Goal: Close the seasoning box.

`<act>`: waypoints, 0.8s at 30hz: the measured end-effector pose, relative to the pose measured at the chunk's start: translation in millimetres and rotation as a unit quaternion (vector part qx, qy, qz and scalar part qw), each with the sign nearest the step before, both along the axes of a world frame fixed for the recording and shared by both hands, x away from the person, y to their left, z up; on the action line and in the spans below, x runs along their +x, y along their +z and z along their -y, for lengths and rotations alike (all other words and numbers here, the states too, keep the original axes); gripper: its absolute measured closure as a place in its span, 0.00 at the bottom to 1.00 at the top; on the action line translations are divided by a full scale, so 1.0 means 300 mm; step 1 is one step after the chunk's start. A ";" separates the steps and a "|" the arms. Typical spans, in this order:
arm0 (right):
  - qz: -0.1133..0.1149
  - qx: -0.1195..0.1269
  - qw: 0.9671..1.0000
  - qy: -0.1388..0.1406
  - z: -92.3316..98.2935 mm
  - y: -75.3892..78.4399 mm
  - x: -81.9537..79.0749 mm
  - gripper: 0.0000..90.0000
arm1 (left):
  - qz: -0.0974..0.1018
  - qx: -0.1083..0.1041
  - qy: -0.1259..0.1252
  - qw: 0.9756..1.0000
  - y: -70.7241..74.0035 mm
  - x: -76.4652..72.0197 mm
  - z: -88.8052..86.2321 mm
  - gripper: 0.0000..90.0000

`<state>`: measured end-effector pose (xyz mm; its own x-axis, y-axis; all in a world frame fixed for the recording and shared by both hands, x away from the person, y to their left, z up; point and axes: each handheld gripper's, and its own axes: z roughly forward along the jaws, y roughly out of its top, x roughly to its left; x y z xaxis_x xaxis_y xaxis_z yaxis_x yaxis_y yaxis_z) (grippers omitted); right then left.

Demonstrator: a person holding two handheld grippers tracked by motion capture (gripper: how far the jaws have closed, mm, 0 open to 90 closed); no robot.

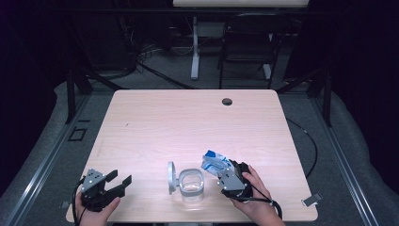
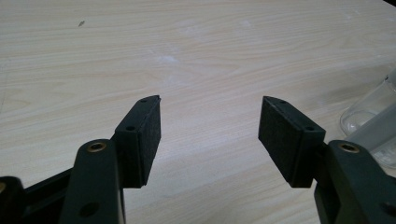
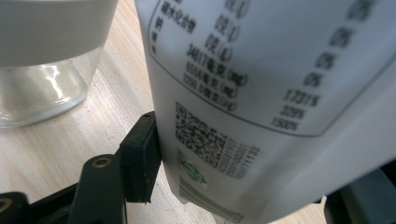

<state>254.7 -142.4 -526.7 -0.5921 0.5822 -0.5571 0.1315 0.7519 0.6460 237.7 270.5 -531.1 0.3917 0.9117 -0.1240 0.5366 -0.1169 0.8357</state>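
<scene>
A white and blue pouch (image 1: 214,162) with printed labels (image 3: 243,93) is held tilted just right of a clear glass jar (image 1: 192,183), and my right gripper (image 1: 220,170) is shut on it. The left pad (image 3: 140,156) presses the pouch's side in the right gripper view; the other jaw is hidden behind the pouch. The jar (image 3: 42,70) has a white rim, and its round lid (image 1: 171,177) stands open on its left. My left gripper (image 1: 120,178) rests near the table's front left corner, open with nothing between its pads (image 2: 144,135). The jar (image 2: 373,121) lies to its right.
The light wooden table (image 1: 188,122) has a cable hole (image 1: 227,101) near its far edge. A small metal clip (image 1: 311,200) sits at the front right edge. Beyond the table stand a dark chair (image 1: 247,42) and a white desk leg (image 1: 194,47).
</scene>
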 end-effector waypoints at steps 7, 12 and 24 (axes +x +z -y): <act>-0.001 -0.017 1.000 0.013 -0.005 0.010 0.000 0.42 | 0.000 -0.001 0.001 1.000 0.000 0.000 -0.003 0.44; -0.003 -0.037 0.999 0.021 -0.008 0.015 0.000 0.42 | -0.001 0.000 0.002 1.000 0.000 0.001 -0.005 0.44; -0.006 -0.063 0.997 0.041 -0.022 0.027 -0.007 0.42 | -0.001 -0.002 0.003 1.000 -0.001 0.002 -0.008 0.44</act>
